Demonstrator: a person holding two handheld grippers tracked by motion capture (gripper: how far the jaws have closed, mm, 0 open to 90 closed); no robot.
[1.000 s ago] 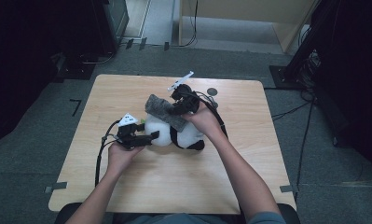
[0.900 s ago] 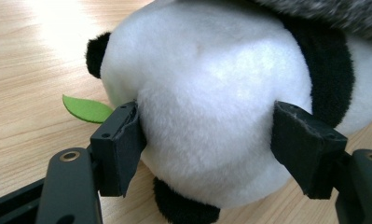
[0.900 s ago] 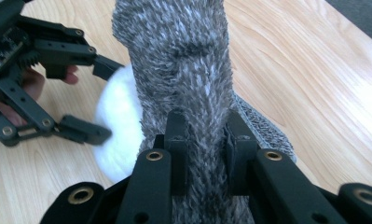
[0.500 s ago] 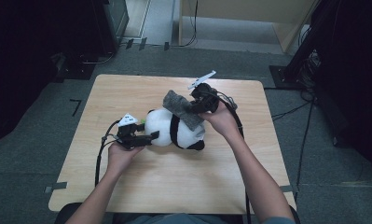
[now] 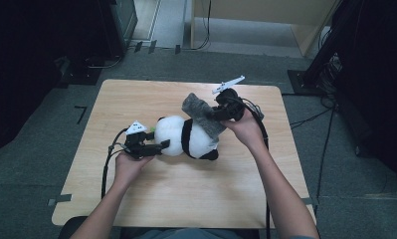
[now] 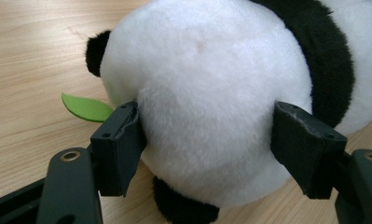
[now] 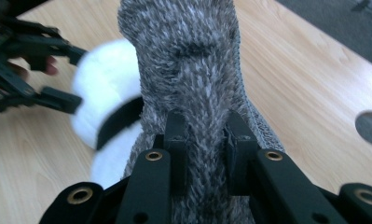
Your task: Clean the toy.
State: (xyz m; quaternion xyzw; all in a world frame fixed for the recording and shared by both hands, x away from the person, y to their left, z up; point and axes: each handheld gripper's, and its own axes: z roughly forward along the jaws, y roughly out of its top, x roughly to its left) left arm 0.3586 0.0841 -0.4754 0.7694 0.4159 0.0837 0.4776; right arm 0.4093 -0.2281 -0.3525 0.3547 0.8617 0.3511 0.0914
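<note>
The plump black-and-white plush panda (image 5: 186,138) lies on its side near the middle of the pale wooden table (image 5: 136,199). Draped over the panda's upper flank is a fuzzy grey knitted garment (image 5: 202,115), one end of which is raised clear of the panda on the side away from the person.

The panda's white rounded end is clamped between the widely spread jaws of the left gripper (image 5: 156,147), both pads pressed into the fur. The raised end of the grey garment is pinched by the right gripper (image 5: 221,113), whose jaws stand narrow, with only a thin fold between them.

Several things could go wrong, as a judgement. The fold in the right gripper is thin and slippery, so it could be drawn out of the jaws if the garment catches on the panda's body. The left grip rests on soft, compressible stuffing; a hard pull on the garment could drag the panda out of it or roll the panda across the table. The garment could also bunch against the black band instead of sliding over it.

In the left gripper view a green felt leaf (image 6: 86,108) is seen on the table beside the panda's head, together with a black ear (image 6: 96,52). In the right gripper view the fold of the garment between the pads is seen at close range, and a round hole in the table (image 7: 370,127) beyond the garment. In the high view both forearms and the dark floor (image 5: 355,199) around the table are taken in.
</note>
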